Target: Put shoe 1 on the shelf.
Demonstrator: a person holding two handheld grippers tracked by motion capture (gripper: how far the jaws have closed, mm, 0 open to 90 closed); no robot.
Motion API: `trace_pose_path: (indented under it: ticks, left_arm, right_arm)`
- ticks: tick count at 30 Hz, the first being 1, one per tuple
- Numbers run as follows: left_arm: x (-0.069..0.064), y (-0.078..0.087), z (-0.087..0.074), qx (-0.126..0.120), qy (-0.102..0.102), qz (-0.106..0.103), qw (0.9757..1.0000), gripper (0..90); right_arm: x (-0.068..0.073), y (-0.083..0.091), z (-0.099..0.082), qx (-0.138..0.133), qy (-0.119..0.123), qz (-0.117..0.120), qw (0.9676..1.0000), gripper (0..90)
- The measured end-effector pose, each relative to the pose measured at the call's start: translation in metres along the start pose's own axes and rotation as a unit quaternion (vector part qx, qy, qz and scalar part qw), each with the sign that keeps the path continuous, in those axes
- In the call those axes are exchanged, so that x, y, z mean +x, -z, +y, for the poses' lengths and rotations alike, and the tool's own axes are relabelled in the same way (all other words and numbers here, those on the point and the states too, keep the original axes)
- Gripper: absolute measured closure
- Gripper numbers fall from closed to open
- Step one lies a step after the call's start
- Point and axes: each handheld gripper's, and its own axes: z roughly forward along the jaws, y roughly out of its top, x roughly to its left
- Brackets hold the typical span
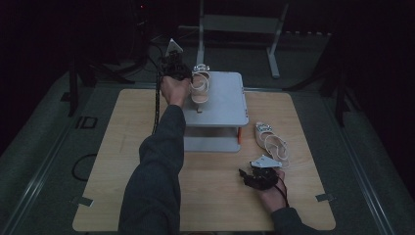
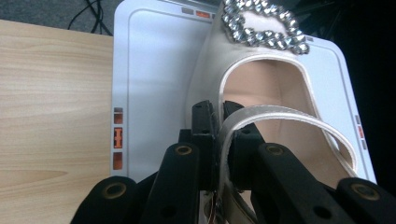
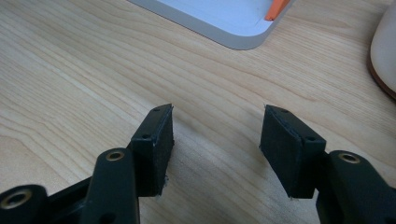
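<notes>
Left tool (image 2: 218, 140) pinching sandal (image 2: 261, 93) side edge near strap, sandal resting on grey stand (image 2: 154, 70). Judged step: setting it down; person easing it flat before releasing. Right tool (image 3: 215, 140) spread, idling over counter (image 3: 93, 70); second sandal (image 1: 271, 139) waiting beside.

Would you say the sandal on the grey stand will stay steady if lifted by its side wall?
Probably light: the sandal is mostly open straps. Its thin side wall, pinched by the left gripper, may flex. The jewelled toe could tip it forward, and the heel strap looks floppy.
</notes>
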Motion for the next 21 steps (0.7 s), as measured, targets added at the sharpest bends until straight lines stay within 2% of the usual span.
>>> trace_pose_path:
  ticks: [5,7,10,13,16,19,21]
  left_arm:
    - [0.002,0.001,-0.0015,-0.005,0.007,-0.003,1.0,84.2]
    - [0.0035,0.0006,-0.002,-0.008,0.011,-0.011,0.9998,82.6]
    - [0.0041,0.0002,-0.003,-0.012,0.013,-0.023,0.9996,77.3]
    - [0.0056,0.0001,-0.0061,-0.024,0.022,-0.047,0.9984,65.0]
    - [0.0063,0.0001,-0.0084,-0.033,0.016,-0.063,0.9974,57.5]
    - [0.0068,0.004,-0.0095,-0.042,0.014,-0.081,0.9957,53.1]
    - [0.0059,0.0067,-0.0098,-0.046,0.007,-0.085,0.9953,52.0]
  right_arm:
    - [-0.0003,0.0001,-0.0001,0.001,0.001,0.0,1.0,44.0]
    - [-0.0001,0.0001,-0.0001,0.001,0.001,-0.001,1.0,44.0]
    - [-0.0003,0.0002,-0.0003,0.001,0.001,-0.001,1.0,43.9]
    - [-0.0003,0.0004,-0.0004,0.002,0.0,0.0,1.0,43.9]
    - [-0.0002,0.0003,-0.0004,0.002,0.0,0.0,1.0,43.9]
    - [-0.0002,0.0003,-0.0004,0.002,0.001,-0.001,1.0,43.9]
    - [0.0,0.0002,-0.0003,0.002,0.0,-0.001,1.0,43.9]
